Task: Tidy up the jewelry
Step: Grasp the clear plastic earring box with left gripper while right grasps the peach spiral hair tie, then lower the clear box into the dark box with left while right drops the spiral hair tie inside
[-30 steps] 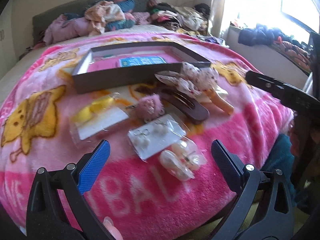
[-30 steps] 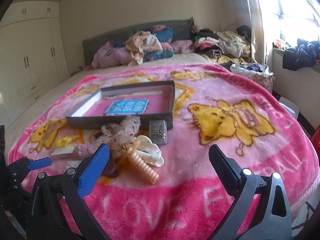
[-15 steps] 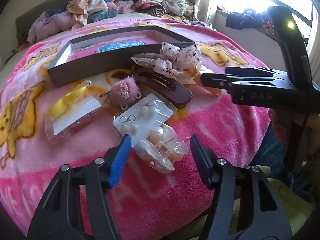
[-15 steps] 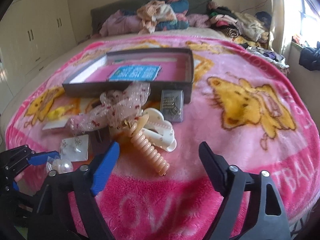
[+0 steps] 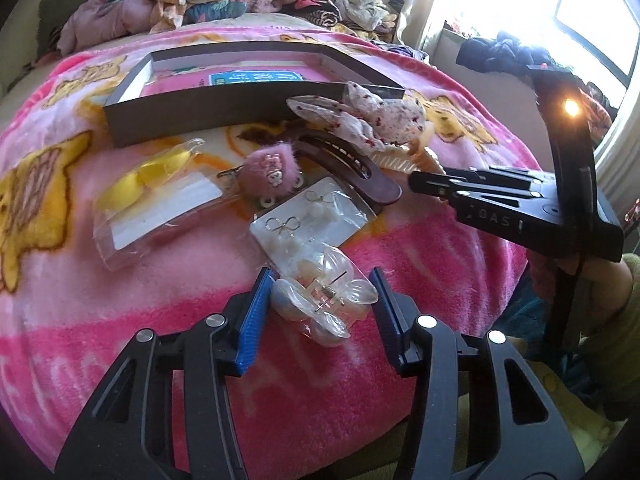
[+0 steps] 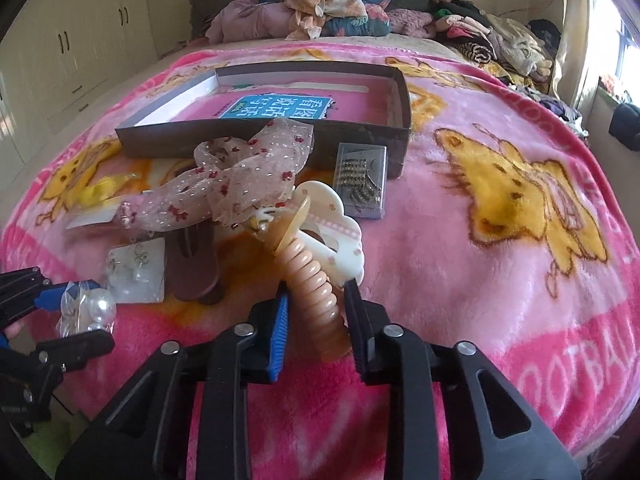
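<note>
Peach ribbed clip [image 6: 316, 300], long axis pointing away, seemingly pinched by right tool [image 6: 316, 308]; left tool [image 5: 320, 300] half-open.

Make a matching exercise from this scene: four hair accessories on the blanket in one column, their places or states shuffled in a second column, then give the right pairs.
Things:
1. clear claw clip
2. peach spiral clip
3. brown barrette
4. box of bobby pins

Places or states:
A. lies beside the open tray's front wall
B. between the fingers of the right gripper
C. between the fingers of the left gripper
D. partly under the sheer dotted bow

Pairs: 1-C, 2-B, 3-D, 4-A
</note>
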Available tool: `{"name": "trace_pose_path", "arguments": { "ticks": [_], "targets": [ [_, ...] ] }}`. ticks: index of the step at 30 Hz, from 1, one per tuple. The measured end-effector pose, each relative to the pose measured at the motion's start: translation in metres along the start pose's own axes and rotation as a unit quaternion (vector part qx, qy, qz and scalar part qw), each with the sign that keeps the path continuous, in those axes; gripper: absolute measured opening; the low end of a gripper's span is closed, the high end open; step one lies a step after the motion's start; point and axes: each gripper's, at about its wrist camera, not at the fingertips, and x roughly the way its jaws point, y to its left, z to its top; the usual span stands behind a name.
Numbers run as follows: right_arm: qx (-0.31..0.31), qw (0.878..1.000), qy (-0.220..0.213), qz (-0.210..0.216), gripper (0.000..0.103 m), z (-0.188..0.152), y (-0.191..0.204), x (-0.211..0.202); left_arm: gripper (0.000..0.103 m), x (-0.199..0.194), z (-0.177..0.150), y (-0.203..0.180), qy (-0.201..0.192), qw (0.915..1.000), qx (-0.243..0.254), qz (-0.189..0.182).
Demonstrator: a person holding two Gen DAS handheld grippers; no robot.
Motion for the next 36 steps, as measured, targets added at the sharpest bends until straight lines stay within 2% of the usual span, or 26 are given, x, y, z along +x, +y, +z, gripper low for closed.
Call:
{"name": "trace_pose_path", "arguments": {
  "ticks": [2, 16, 23, 36],
  "targets": [
    [0.009, 1.000, -0.001, 0.010, 0.017, -0.003, -0.003, -0.004, 0.040, -0.003, 0.001, 0.003, -0.002, 1.0000, -0.006, 0.001],
    [0.053, 0.997, -0.044, 0.022, 0.017, -0.001, -0.020, -0.037, 0.040, -0.019, 0.028, 0.014, -0.046, 0.9988, -0.016, 0.004],
    [0.057, 0.997, -0.052, 0.020, 0.017, 0.015, -0.023, -0.037, 0.040, -0.020, 0.052, 0.025, -0.077, 0.9967, -0.019, 0.016],
    [0.056, 0.995, -0.070, 0.050, 0.017, 0.050, -0.015, -0.033, 0.040, -0.011, 0.094, 0.050, -0.112, 0.9926, -0.028, 0.038]
  ]
}}
